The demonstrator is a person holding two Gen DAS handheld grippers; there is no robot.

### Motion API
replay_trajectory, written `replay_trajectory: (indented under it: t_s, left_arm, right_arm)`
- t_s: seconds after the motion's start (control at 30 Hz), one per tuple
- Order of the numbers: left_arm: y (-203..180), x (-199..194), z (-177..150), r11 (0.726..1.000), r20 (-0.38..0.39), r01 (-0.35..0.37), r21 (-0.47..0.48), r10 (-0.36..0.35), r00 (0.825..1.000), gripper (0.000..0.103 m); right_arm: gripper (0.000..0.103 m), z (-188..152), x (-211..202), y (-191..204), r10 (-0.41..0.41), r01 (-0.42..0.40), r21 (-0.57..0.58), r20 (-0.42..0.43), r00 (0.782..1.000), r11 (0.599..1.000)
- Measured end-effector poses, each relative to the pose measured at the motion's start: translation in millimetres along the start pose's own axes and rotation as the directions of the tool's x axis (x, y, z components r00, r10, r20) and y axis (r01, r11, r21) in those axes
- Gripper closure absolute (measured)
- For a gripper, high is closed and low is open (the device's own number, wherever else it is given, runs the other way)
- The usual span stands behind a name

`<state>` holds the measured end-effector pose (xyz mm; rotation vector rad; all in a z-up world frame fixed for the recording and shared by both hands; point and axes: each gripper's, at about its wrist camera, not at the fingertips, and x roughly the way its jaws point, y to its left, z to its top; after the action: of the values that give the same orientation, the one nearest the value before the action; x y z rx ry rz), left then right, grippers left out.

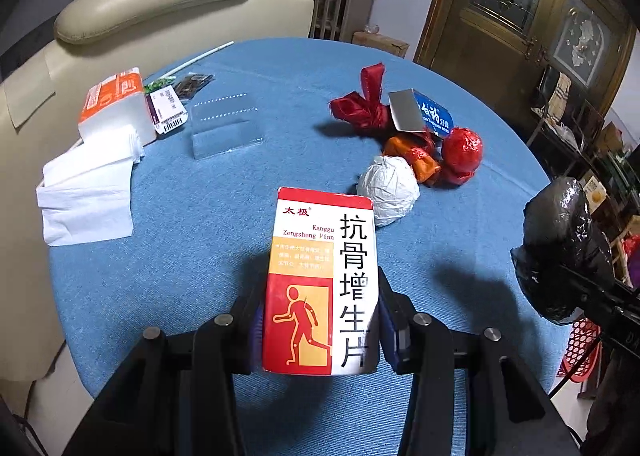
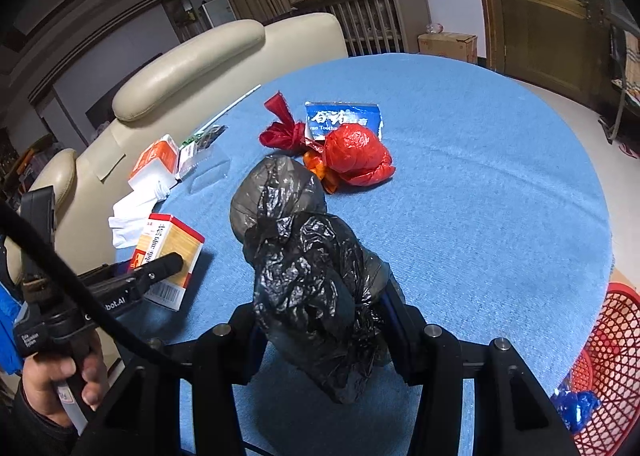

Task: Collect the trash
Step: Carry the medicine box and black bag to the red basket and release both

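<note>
With both hands loaded, I judge the step in hand is carrying what I hold to the basket (image 2: 612,356), the red mesh one below the table's (image 2: 480,183) right edge. My left gripper (image 1: 320,320) is closed on the box (image 1: 320,280), a red-and-white medicine carton pinched across its lower sides, standing up between the pads above the blue cloth. My right gripper (image 2: 324,320) is clamped on the bag (image 2: 308,256), a crumpled black plastic bundle that bulges well past the fingertips.

The bag is soft and will squash and slip, so I would keep that squeeze firm and swing it out over the basket before letting go, with the bundle fully past the rim. The box is stiff and light; held low as it is, it could pivot, so I would move it level and without jerks, and bring it across only once the right side is out of the way, since both arms head the same direction.

More trash waits on the cloth: a red bundle (image 1: 460,155), a white paper ball (image 1: 388,187), a red ribbon (image 1: 364,103) and a blue wrapper (image 2: 344,119), all clustered together. Tissues (image 1: 88,191) lie well apart at the left.
</note>
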<state>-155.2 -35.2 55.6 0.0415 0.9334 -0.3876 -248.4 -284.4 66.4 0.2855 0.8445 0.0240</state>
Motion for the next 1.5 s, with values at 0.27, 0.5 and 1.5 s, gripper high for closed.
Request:
replay_trajectory:
  t_s: [0.27, 0.5, 1.5]
  left_arm:
    - [-8.6, -4.0, -1.2, 1.000, 0.019, -0.018, 0.023, 0.018, 1.000, 0.055]
    - [-21.7, -2.4, -3.5, 0.997, 0.033, -0.051, 0.063, 0.049, 0.998, 0.055]
    - [-90.3, -7.8, 6.2, 0.980, 0.066, 0.034, 0.194, -0.047, 0.997, 0.055]
  right_arm:
    - [0.050, -2.0, -7.1, -7.1, 0.001, -0.001, 0.039, 0.016, 1.000, 0.999]
    - [0.050, -4.1, -9.0, -13.6, 0.008, -0.010, 0.060, 0.030, 1.000, 0.998]
    - [0.050, -9.2, -22.8, -47.2, -0.055, 0.042, 0.155, 0.078, 0.995, 0.987]
